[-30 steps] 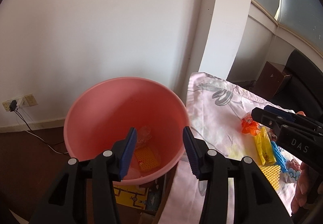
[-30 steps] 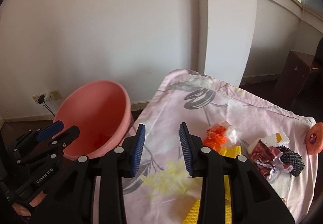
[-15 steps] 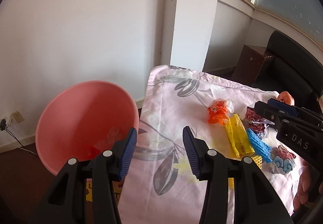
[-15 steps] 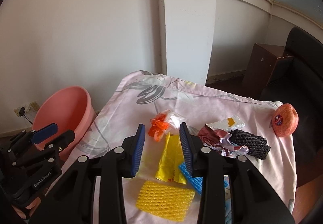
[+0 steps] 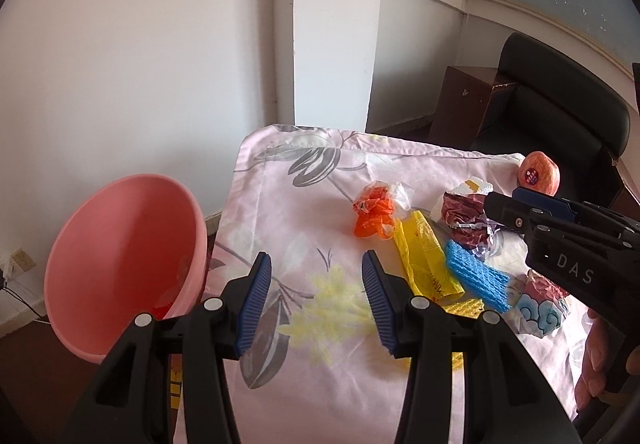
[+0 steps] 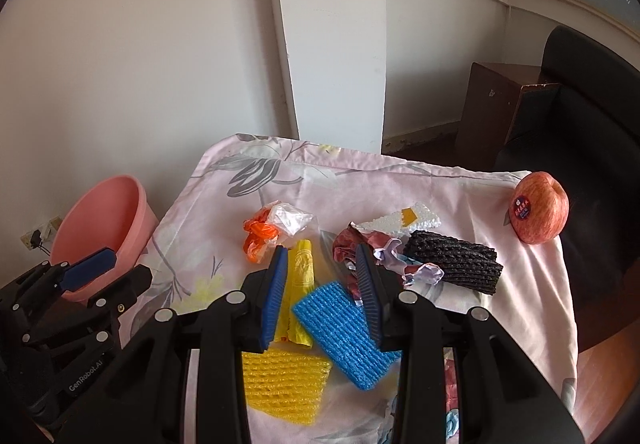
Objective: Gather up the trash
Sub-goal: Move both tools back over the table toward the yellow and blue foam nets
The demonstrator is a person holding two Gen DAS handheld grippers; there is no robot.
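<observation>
Loose trash lies on the pink floral cloth (image 6: 460, 188): an orange bag (image 6: 260, 236), a yellow bag (image 6: 300, 284), a blue foam net (image 6: 344, 328), a yellow foam net (image 6: 280, 380), a maroon wrapper (image 6: 346, 244) and a black foam net (image 6: 452, 260). My right gripper (image 6: 320, 264) hovers open over the yellow bag and blue net, holding nothing. My left gripper (image 5: 316, 272) is open and empty above the cloth's bare left part, left of the orange bag (image 5: 372, 216). The pink basin (image 5: 120, 264) stands off the table's left edge with some scraps inside.
A red apple (image 6: 538, 212) with a sticker sits at the cloth's far right corner. A white foam piece (image 6: 404, 222) lies behind the wrapper. A white pillar, a brown cabinet (image 6: 492, 100) and a black chair (image 5: 560, 92) stand beyond the table.
Both grippers have swung right, away from the pink basin and over the table. The trash pile now lies ahead of them. Neither jaw has changed its width.
</observation>
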